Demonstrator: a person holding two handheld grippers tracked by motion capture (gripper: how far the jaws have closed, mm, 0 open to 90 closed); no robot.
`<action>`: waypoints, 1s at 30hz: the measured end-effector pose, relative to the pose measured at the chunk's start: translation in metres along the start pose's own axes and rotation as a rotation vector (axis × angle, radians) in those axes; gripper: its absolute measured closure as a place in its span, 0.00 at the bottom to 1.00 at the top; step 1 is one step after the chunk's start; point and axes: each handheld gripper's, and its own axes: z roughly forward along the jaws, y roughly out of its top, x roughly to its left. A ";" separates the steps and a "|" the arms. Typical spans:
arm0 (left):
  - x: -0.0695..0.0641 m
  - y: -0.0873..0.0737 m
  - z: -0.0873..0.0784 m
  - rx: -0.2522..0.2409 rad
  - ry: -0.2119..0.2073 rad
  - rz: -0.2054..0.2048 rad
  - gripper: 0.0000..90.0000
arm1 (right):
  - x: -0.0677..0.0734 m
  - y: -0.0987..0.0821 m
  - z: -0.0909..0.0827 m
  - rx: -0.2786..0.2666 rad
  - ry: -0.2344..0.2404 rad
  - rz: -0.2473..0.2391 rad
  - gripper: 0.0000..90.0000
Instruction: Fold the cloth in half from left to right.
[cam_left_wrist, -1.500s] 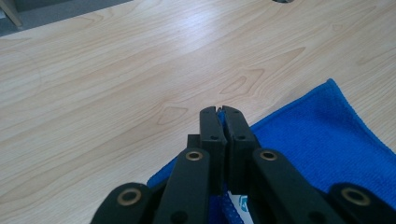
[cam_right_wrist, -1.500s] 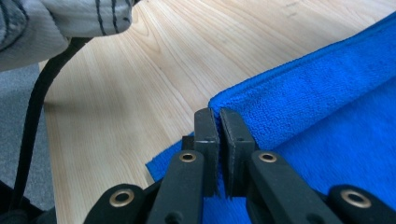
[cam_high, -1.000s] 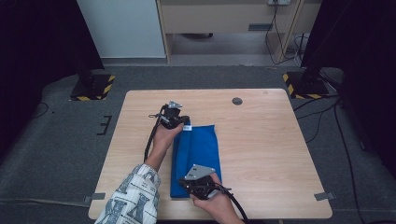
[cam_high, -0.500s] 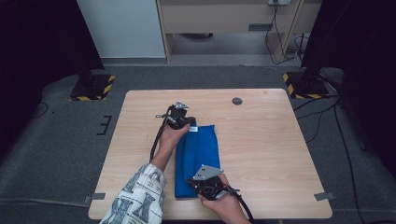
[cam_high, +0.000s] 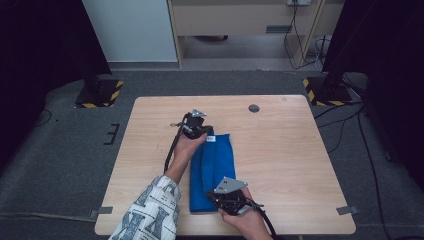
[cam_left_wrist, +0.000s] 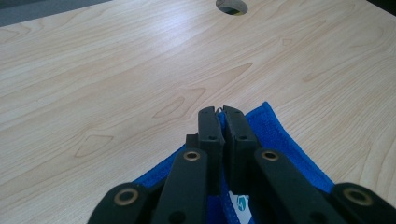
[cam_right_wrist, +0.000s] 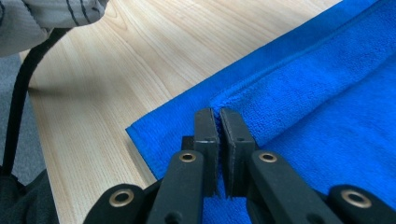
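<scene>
Lying folded in a long strip near the table's (cam_high: 300, 150) front edge, the blue towel (cam_high: 220, 165) is being pinched at both ends: left gripper (cam_high: 207, 134) clamping the far corner, right gripper (cam_high: 216, 196) the near fold; a grommet hole (cam_high: 254, 108) sits farther right.

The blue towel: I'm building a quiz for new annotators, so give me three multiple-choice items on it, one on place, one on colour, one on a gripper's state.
1. Where does the towel lie?
A. on the wooden table
B. on the floor
C. on a shelf

2. What colour is the towel?
A. red
B. blue
C. white

3. How do the left gripper's jaws stand?
A. wide open above the table
B. shut on a cup
C. shut on the towel's far edge

Key: 1 A, it lies folded lengthwise on the tabletop; 2 B, plain blue in every view; 3 C, blue cloth shows between the closed jaws.
</scene>
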 end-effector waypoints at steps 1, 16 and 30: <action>-0.001 0.001 0.000 0.000 0.000 0.003 0.96 | 0.000 0.000 -0.001 -0.004 -0.002 0.002 0.96; -0.016 0.005 0.013 0.027 -0.013 0.029 0.96 | -0.009 -0.008 -0.010 0.010 -0.019 0.017 0.96; -0.022 0.001 0.026 0.050 -0.014 0.030 0.96 | -0.013 -0.013 -0.014 0.006 -0.013 0.036 0.95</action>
